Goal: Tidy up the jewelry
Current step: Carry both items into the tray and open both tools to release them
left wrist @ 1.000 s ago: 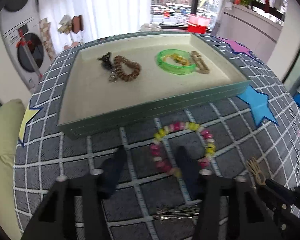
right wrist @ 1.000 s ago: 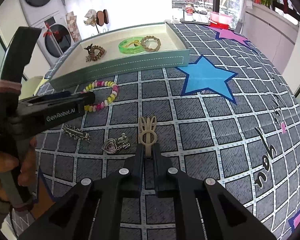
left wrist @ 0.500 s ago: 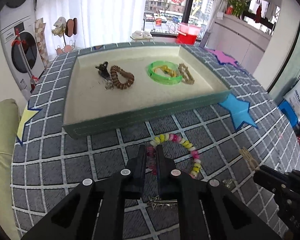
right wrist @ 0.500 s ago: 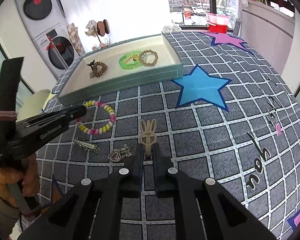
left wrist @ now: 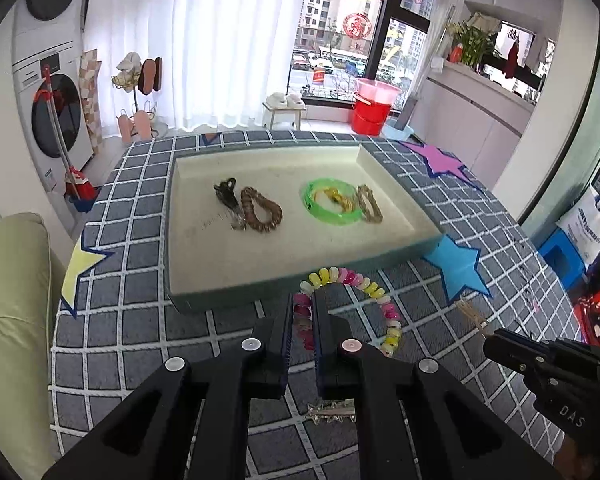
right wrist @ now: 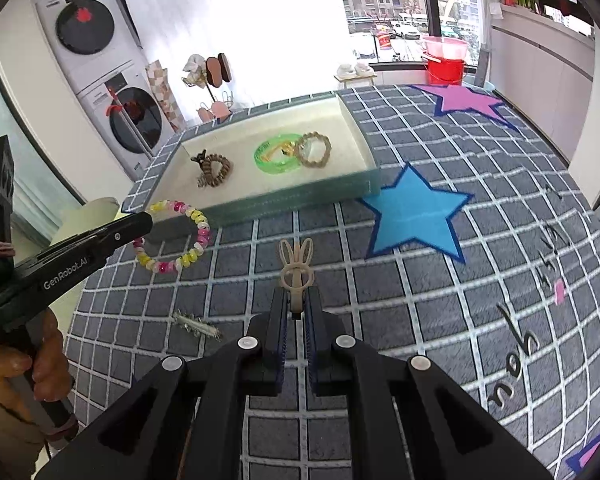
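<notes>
My left gripper [left wrist: 302, 312] is shut on a pink, yellow and white beaded bracelet [left wrist: 356, 281] and holds it lifted in front of the tray; the bracelet also shows in the right wrist view [right wrist: 198, 220]. My right gripper [right wrist: 296, 300] is shut on a beige rabbit-ear hair clip [right wrist: 296, 260], held above the cloth. The cream-lined green tray [left wrist: 172, 248] holds a black clip [left wrist: 226, 194], a brown coil hair tie [left wrist: 260, 212], a green bangle [left wrist: 332, 202] and a tan bead bracelet [left wrist: 370, 208].
A silver spiky hair clip [right wrist: 196, 324] lies on the grey grid cloth [right wrist: 380, 300] near the grippers. The cloth has blue [right wrist: 416, 212] and purple [right wrist: 468, 102] star patches. A pale cushion [left wrist: 12, 300] lies at the left table edge.
The left gripper closed on the beaded bracelet and lifted it off the cloth toward the tray. The right gripper rose with the rabbit-ear clip held shut.
</notes>
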A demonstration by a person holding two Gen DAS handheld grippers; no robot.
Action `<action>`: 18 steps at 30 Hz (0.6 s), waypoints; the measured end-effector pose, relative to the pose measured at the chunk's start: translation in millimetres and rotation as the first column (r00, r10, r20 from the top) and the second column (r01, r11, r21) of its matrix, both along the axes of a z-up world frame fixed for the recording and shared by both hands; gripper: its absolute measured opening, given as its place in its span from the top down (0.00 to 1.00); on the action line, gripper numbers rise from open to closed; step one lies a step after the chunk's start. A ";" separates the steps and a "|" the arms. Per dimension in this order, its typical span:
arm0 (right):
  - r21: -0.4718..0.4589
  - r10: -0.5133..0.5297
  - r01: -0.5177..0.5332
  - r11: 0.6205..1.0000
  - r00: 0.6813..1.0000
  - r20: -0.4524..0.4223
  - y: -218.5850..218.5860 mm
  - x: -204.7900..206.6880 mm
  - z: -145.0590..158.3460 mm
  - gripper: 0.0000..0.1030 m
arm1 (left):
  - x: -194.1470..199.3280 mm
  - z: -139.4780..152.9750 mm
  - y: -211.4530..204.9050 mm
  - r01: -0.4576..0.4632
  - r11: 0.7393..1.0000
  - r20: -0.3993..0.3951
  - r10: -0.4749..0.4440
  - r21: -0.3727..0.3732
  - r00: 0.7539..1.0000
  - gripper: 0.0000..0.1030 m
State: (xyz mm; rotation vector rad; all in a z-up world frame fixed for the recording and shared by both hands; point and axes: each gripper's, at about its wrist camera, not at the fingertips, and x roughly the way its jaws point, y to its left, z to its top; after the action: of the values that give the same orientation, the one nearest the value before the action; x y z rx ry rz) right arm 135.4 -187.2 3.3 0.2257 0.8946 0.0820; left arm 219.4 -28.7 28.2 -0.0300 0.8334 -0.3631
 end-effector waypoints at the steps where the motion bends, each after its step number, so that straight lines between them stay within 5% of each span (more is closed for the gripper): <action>1: -0.005 0.004 -0.004 1.000 1.000 0.005 0.2 3.5 2.3 0.91 | 1.6 1.1 1.5 -0.004 1.000 0.003 0.004 -0.003 1.000 0.77; 18: -0.033 0.037 -0.036 0.999 0.999 0.038 -0.9 75.1 21.1 0.91 | 52.1 2.2 9.5 -0.049 0.999 0.033 0.049 -0.015 0.998 0.77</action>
State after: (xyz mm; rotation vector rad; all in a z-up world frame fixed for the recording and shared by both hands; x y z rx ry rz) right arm 210.5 -188.1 24.4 0.1773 0.8616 0.1051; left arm 271.5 -19.2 30.4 -0.0574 0.7956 -0.3228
